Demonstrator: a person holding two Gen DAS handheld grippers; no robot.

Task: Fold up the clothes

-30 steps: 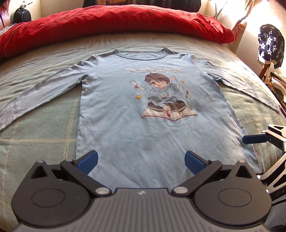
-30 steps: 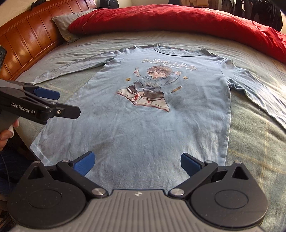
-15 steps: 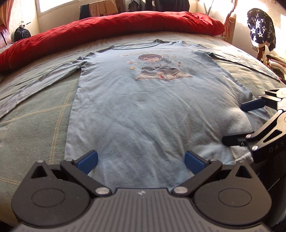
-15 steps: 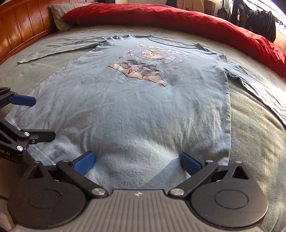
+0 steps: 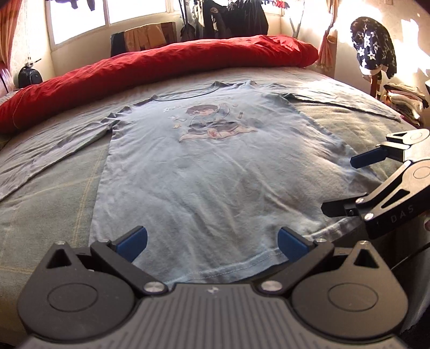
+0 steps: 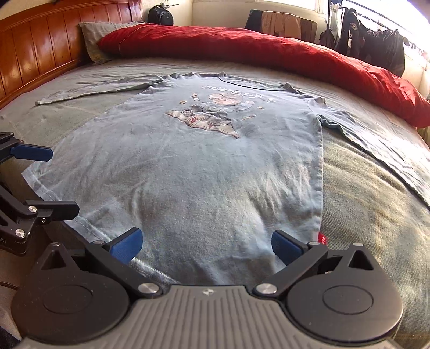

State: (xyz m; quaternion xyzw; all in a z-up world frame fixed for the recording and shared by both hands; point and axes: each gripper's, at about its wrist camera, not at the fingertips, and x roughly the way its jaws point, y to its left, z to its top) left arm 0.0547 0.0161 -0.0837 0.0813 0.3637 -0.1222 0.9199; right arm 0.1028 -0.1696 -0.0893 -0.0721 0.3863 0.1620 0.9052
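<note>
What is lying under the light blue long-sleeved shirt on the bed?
The shirt lies flat on a grey-green checked bedspread, visible around it. Whatever is directly beneath the shirt's body is covered and cannot be seen.

I am working in a home bedroom. A wide bed [image 6: 362, 193] with a grey-green checked cover fills both views, with a wooden headboard [image 6: 40, 51] along its left edge, a grey pillow [image 6: 94, 37] at the far left corner and a rolled red duvet [image 5: 161, 69] along its far edge. Behind it I see sunlit windows [image 5: 80, 24] and dark jackets [image 5: 233, 18] hanging on a rail.
</note>
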